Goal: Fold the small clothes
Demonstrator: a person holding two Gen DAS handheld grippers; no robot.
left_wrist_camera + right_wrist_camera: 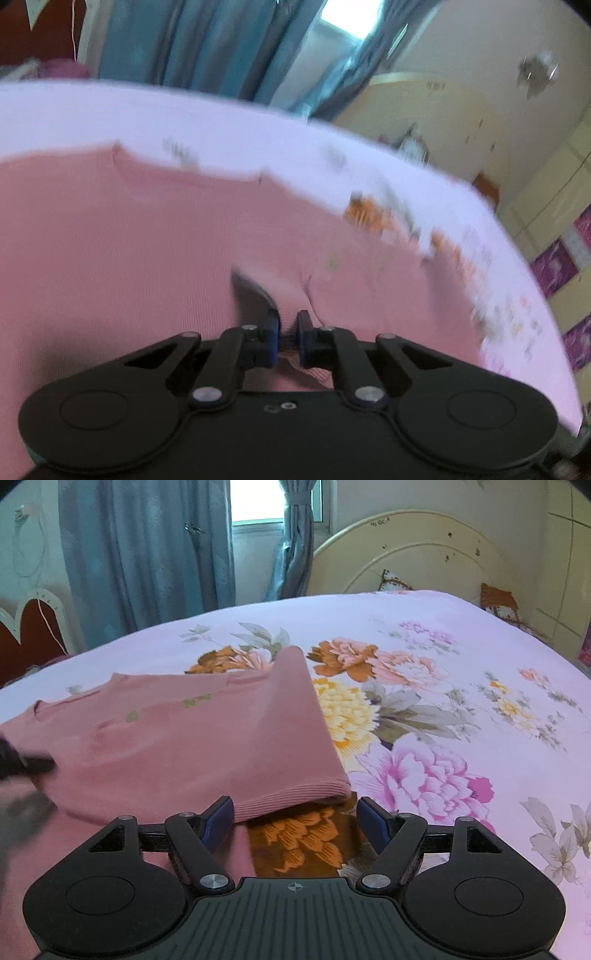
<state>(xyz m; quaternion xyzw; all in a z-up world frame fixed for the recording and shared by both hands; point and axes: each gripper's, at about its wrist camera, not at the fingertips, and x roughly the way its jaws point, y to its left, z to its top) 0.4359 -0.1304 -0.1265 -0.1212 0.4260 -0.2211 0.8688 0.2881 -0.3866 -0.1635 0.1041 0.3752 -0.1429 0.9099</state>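
Mid-fold: my left gripper (287,334) jaws clamp the pink top (147,240); right gripper (293,818) jaws apart, hem corner at 12 o'clock to pinch next.

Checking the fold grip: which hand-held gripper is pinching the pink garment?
The left hand-held gripper: its jaws are shut on the pink garment. The right hand-held gripper stands open.

One pink garment (184,746) is lying at nine o'clock on one floral bedsheet (443,701); two curtains (147,554) are hanging at twelve o'clock.
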